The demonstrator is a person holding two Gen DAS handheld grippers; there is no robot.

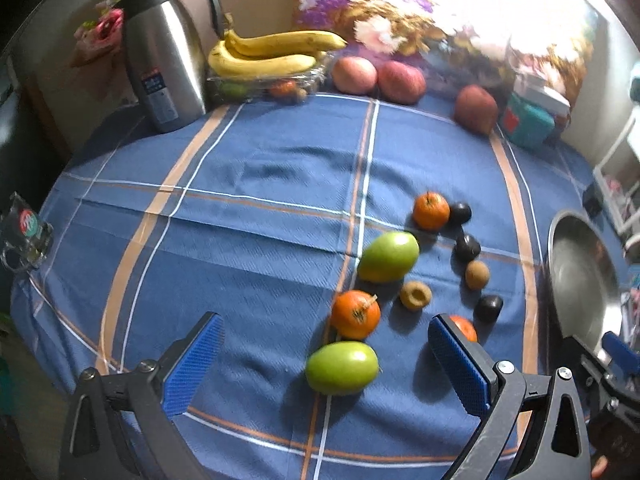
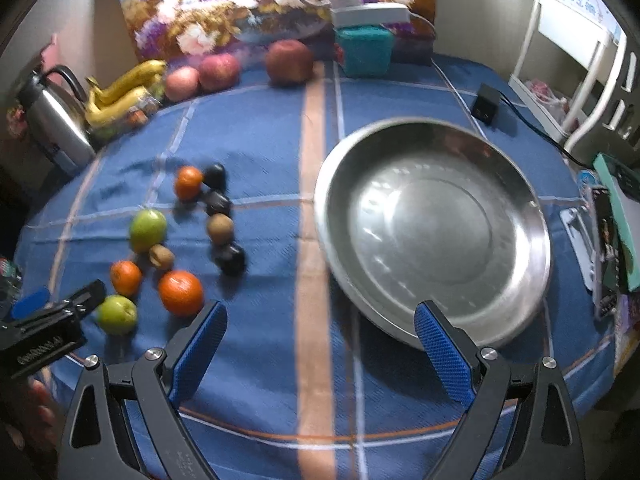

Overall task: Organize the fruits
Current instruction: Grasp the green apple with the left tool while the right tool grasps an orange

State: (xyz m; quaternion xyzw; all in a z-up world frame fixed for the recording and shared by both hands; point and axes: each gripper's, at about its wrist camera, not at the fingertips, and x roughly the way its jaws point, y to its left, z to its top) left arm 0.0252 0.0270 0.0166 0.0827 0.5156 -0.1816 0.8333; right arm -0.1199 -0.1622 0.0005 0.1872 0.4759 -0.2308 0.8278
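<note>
Loose fruit lies on the blue checked tablecloth (image 1: 260, 184): two green fruits (image 1: 342, 367) (image 1: 388, 257), oranges (image 1: 355, 314) (image 1: 431, 210), dark plums (image 1: 467, 247) and brown kiwis (image 1: 477, 274). My left gripper (image 1: 324, 364) is open, with the near green fruit between its blue pads (image 1: 192, 364). An empty steel bowl (image 2: 432, 228) sits on the right. My right gripper (image 2: 316, 348) is open and empty over the cloth, just before the bowl's near rim. The fruit cluster also shows in the right wrist view (image 2: 181, 293).
At the back stand a steel thermos jug (image 1: 164, 52), bananas (image 1: 272, 54) on a clear tray, apples (image 1: 376, 74), a teal box (image 1: 528, 122) and a floral picture. A black adapter (image 2: 485, 109) with a cable lies behind the bowl. Clutter lines the right edge.
</note>
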